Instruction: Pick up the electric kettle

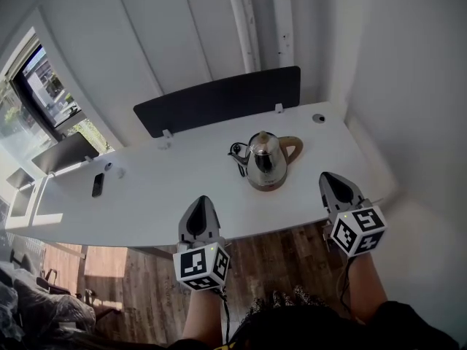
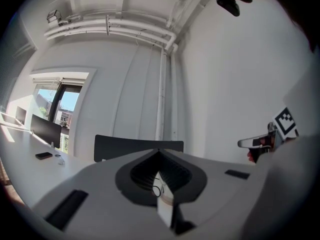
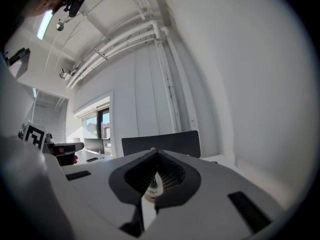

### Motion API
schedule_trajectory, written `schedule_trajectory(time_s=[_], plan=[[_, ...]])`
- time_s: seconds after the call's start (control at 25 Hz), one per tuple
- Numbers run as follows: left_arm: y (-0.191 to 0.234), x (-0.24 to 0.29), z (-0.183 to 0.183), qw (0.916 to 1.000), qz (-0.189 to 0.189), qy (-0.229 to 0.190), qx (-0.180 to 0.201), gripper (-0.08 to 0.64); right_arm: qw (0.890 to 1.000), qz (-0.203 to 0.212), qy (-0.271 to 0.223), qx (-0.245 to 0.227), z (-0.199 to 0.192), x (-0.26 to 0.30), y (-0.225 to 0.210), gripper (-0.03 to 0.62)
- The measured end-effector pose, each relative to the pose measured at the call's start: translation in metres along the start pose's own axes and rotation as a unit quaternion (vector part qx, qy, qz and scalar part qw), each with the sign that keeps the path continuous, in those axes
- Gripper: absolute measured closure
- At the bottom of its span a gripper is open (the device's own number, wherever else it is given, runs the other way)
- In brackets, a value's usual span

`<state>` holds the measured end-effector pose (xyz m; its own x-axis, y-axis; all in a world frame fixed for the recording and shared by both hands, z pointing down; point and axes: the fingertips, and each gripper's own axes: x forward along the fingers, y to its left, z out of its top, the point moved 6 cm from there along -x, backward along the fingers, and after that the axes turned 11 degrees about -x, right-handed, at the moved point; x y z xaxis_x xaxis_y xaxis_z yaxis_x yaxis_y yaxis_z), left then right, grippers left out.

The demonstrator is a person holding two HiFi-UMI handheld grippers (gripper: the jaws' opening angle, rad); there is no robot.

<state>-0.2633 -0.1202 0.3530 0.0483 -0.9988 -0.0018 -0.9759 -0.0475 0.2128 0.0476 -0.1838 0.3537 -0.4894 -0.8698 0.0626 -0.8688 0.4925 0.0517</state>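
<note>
A shiny steel electric kettle [image 1: 264,159] with a brown handle and a dark spout stands on its base on the white desk [image 1: 175,195]. My left gripper [image 1: 201,203] hovers over the desk's near edge, to the kettle's left and nearer me, its jaws together with nothing in them. My right gripper [image 1: 330,179] is near the desk's right front corner, to the right of the kettle, also shut and empty. Neither touches the kettle. In the left gripper view the jaws [image 2: 159,153] meet at a point; the right gripper view shows the same [image 3: 154,151].
A dark divider panel [image 1: 219,100] runs along the desk's far edge. A black phone [image 1: 97,184] lies at the left and a monitor [image 1: 64,152] stands beyond it by the window. A cable grommet [image 1: 318,118] sits at the far right corner. White walls close in behind and right.
</note>
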Motion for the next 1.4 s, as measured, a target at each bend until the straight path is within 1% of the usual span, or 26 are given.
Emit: schedule_trajectory(time_s=[0.16, 0.52, 0.88, 1.08, 1.2, 1.4], plan=[[0.003, 0.005, -0.002, 0.9999, -0.013, 0.007, -0.002, 0.558, 1.000, -0.009, 0.006, 0.006, -0.004, 0.004, 0.002, 0.588], [0.005, 0.026, -0.010, 0.9995, -0.024, 0.020, -0.006, 0.558, 1.000, -0.020, 0.018, 0.011, -0.014, 0.023, -0.007, 0.588], [0.010, 0.060, -0.014, 0.9997, -0.013, 0.018, -0.004, 0.558, 1.000, -0.009, 0.022, 0.014, -0.023, 0.060, -0.024, 0.588], [0.012, 0.084, -0.012, 0.9998, -0.007, 0.018, -0.005, 0.558, 0.999, -0.002, 0.047, 0.013, -0.033, 0.087, -0.035, 0.588], [0.012, 0.097, -0.013, 0.9998, -0.006, 0.018, -0.005, 0.558, 0.999, 0.007, 0.039, 0.020, -0.033, 0.100, -0.042, 0.588], [0.012, 0.116, -0.015, 0.9998, -0.003, 0.021, -0.006, 0.558, 1.000, 0.011, 0.025, 0.009, -0.029, 0.117, -0.052, 0.588]])
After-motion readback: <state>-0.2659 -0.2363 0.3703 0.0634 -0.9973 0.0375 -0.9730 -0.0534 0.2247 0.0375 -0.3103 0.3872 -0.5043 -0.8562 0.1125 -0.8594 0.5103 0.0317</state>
